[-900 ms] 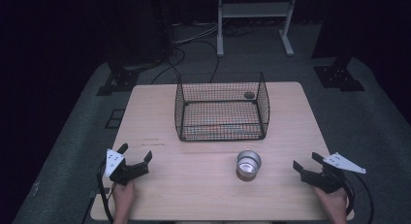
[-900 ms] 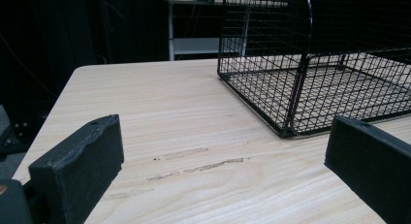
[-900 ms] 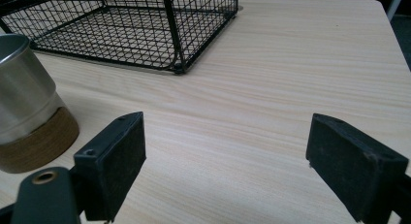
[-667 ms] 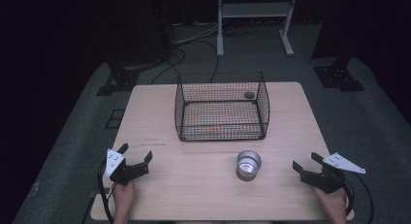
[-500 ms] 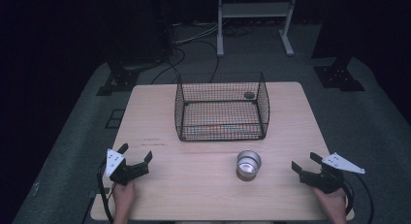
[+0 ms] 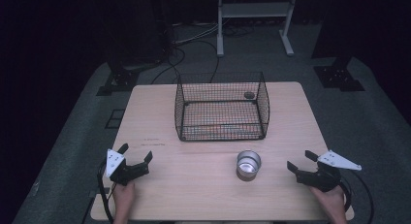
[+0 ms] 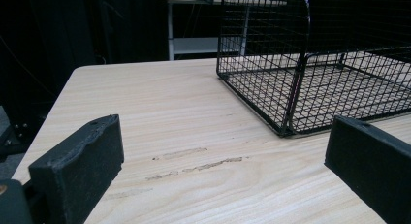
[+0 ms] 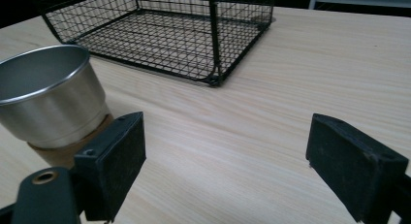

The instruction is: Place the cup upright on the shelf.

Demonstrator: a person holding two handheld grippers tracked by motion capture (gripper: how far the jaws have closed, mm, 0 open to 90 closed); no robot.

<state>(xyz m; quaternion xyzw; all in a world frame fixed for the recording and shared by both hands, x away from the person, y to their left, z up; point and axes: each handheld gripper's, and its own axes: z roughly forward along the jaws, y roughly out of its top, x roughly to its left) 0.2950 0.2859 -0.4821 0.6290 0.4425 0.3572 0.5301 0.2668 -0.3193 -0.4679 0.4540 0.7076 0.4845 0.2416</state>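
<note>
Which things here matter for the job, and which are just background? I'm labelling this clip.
Likely in play: metal cup, wire basket, left gripper and right gripper, both open, wooden table.

Just about: white stand and floor cables behind the table.

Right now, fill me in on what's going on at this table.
A person sits at a wooden table with a gripper in each hand, and neither holds anything. The left gripper and right gripper rest near the front corners, fingers spread open. A metal cup stands upright between them, nearer the right gripper. Behind it stands a black wire basket with a small dark object at its far right corner.
</note>
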